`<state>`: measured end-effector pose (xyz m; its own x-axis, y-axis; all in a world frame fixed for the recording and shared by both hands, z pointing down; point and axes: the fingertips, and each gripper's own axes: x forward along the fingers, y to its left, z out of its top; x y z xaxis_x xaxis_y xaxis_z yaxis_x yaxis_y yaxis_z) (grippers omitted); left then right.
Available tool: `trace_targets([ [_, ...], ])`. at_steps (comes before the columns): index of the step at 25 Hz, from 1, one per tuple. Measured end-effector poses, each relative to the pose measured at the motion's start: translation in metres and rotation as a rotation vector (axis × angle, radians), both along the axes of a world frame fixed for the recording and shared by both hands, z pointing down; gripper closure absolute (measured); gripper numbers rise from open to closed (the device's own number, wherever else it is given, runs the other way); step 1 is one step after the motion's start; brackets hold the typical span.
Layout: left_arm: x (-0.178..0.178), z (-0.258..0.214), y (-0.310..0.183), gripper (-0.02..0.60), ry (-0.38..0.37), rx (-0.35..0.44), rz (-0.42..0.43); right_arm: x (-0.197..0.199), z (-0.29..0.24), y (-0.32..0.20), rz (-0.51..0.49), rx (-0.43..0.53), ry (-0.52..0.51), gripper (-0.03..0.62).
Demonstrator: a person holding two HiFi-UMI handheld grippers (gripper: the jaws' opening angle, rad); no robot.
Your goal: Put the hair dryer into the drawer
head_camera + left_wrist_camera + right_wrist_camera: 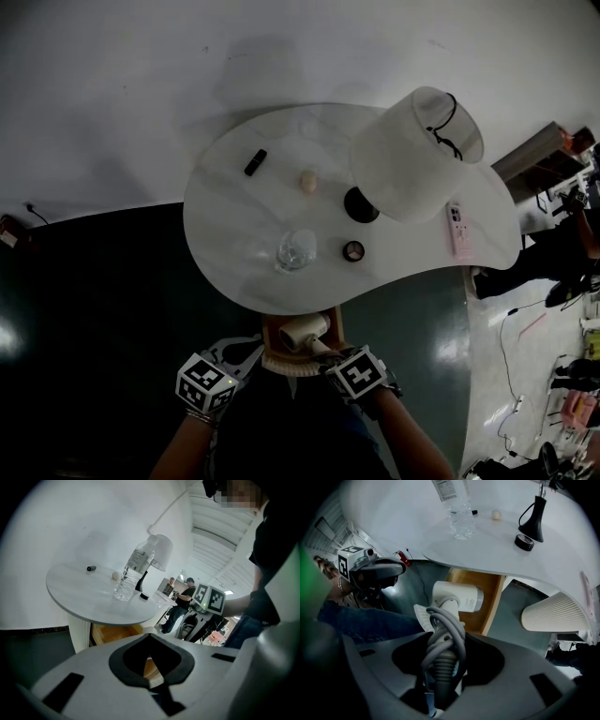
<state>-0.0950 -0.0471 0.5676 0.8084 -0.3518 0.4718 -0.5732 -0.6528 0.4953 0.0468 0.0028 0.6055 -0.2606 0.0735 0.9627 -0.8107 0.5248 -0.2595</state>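
**Hair dryer and grip.** The hair dryer (457, 597) hangs from your right claw (446, 648), its white barrel lying crosswise just over the open drawer (494, 599) below the counter (244, 225). The claw is clenched on the lower handle, where the grey cord (450, 625) is wound round it in several loops. The jaws stand wide because that bundle is thick.

**Handling, as a judgement.** Expect a rigid plastic shell of moderate weight, with most of the mass in the barrel and therefore beyond your grip. The dryer will tend to swing or nod about the jaws. The shell looks smooth and likely slippery. The wound cord is rubbery and yielding, so it gives the pads purchase but can also shift under them. The handle is the sensible place to hold, as near the barrel as the cord allows. Set the dryer down rather than drop it, since loose loops may catch on the drawer's wall.

**Pose.** Your right claw points steeply down, and in the head view its marker cube sits at the near right corner of the drawer. Your left claw (150, 637) is aimed shallowly down at the drawer under the counter's edge. Its jaws are drawn together, and nothing can be made out between them.
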Motion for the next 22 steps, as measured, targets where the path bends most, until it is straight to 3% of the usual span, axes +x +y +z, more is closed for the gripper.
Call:
trace_targets([
  [8,0.004,0.008,-0.005,0.574,0.007,-0.002,-0.047,-0.008,0.007,0.001,-0.003,-0.029,-0.042,0.381],
  [22,0.015,0.038,0.004,0.574,0.006,-0.038,-0.001,-0.006,0.030,-0.010,0.051,0.032,-0.013,0.381],
])
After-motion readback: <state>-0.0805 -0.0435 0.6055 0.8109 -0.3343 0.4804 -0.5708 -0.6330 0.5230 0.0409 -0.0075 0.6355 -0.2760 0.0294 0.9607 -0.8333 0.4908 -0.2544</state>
